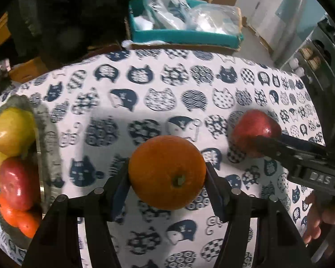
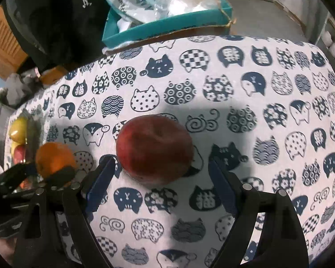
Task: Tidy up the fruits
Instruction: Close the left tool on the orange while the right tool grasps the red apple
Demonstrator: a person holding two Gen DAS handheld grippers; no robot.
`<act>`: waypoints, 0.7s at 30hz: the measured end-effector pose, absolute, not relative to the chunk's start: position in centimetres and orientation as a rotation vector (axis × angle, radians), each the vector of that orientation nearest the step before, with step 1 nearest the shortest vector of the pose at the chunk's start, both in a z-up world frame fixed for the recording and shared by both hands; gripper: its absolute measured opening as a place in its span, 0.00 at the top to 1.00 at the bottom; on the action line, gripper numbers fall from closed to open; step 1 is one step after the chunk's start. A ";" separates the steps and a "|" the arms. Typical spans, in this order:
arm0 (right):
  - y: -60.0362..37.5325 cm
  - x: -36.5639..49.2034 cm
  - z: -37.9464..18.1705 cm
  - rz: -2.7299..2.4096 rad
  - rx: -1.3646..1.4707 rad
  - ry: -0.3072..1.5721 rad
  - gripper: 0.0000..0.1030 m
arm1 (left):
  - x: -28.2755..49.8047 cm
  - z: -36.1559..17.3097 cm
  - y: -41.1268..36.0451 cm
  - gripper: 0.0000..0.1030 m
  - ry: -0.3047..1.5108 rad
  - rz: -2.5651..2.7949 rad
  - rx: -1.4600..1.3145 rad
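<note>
Cat-print tablecloth (image 2: 212, 78) under a red apple (image 2: 154, 149) and fruit-filled plate (image 1: 49, 134).

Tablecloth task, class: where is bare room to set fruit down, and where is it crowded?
Free: the cat-print tablecloth beyond the red apple towards the teal box, and between orange and fruit tray. Crowded: the tray itself, piled with fruit.

Cat-print tablecloth (image 2: 234, 71), teal box (image 1: 185, 34) behind, grey floor (image 1: 254, 42)
</note>
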State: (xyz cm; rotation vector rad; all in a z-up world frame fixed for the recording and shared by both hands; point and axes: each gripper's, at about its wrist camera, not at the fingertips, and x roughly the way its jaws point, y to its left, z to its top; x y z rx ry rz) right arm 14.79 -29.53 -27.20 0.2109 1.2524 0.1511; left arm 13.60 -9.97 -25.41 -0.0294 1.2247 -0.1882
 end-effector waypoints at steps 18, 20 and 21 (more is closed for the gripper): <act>-26.8 17.8 -30.7 0.092 0.106 1.335 0.23 | 13.6 -24.3 -6.2 0.37 1.193 -0.139 -0.072; -26.7 17.7 -30.7 0.087 0.103 1.330 0.24 | 13.6 -24.2 -6.2 0.37 1.191 -0.140 -0.075; -26.6 17.7 -30.7 0.086 0.100 1.326 0.24 | 13.5 -24.1 -6.1 0.37 1.189 -0.141 -0.074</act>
